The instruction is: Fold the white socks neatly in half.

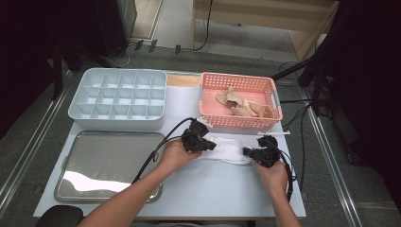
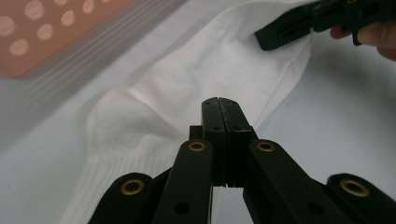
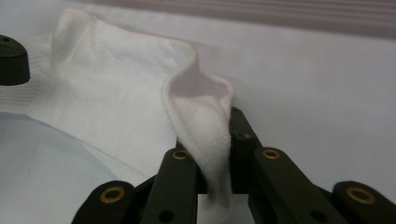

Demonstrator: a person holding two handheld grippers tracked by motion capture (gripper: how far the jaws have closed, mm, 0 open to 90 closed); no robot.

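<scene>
High view: white sock (image 1: pixel 228 150) flat on the desk (image 1: pixel 213 189), just in front of the pink basket (image 1: pixel 239 100); left gripper (image 1: pixel 206 143) at its left end, right gripper (image 1: pixel 247 152) at its right.

Left gripper view: jaws fully closed, tips resting over the sock's (image 2: pixel 196 88) edge; whether fabric is caught cannot be told.

Right gripper view: jaws clamped on a raised fold of the sock (image 3: pixel 205 140).

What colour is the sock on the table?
The sock is plain white; the left gripper view shows it best.
</scene>
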